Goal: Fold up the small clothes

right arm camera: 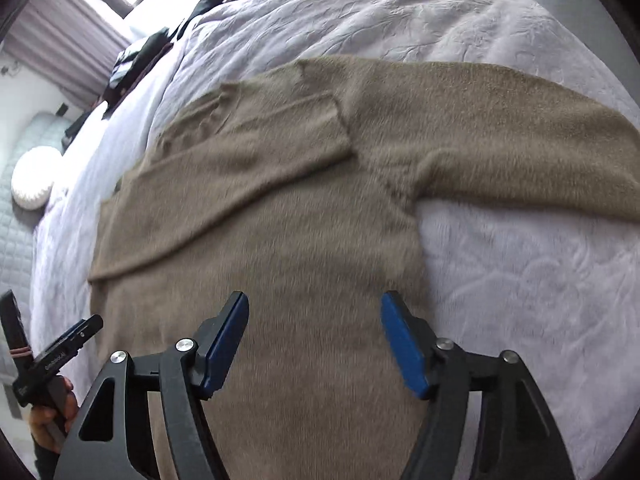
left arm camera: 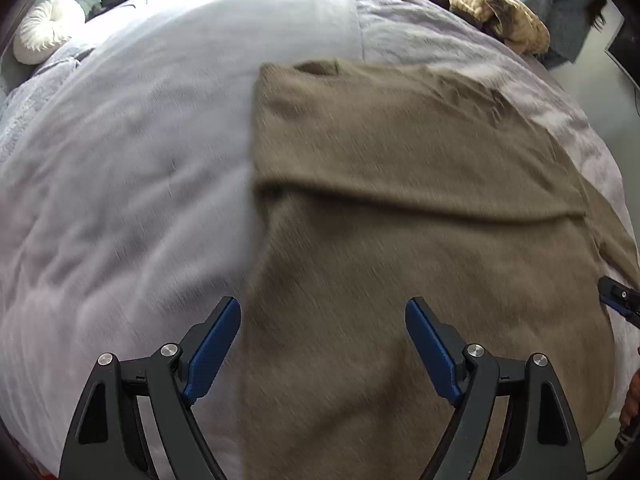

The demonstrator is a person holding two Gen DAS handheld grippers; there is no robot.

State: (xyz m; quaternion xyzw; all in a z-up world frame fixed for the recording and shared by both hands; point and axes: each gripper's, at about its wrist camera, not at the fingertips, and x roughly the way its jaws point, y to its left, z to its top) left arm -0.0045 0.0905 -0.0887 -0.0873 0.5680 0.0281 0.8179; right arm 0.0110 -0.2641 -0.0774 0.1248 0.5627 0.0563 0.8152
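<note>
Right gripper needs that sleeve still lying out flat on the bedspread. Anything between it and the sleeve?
Nothing visible. The right gripper is open above the brown sweater's body, and the spread sleeve lies flat on the bedspread with nothing on it or in the path. The other sleeve is already folded across the chest.

A sweater lies flat on a bedspread, one sleeve folded across its body and the other sleeve stretched out to the right over the bedspread. Both the left gripper and the right gripper hang above the sweater's lower part, jaws apart. Behind the sweater, at the bed's far edge, sits a heap of clothes, and a round cushion lies far off to the left.
</note>
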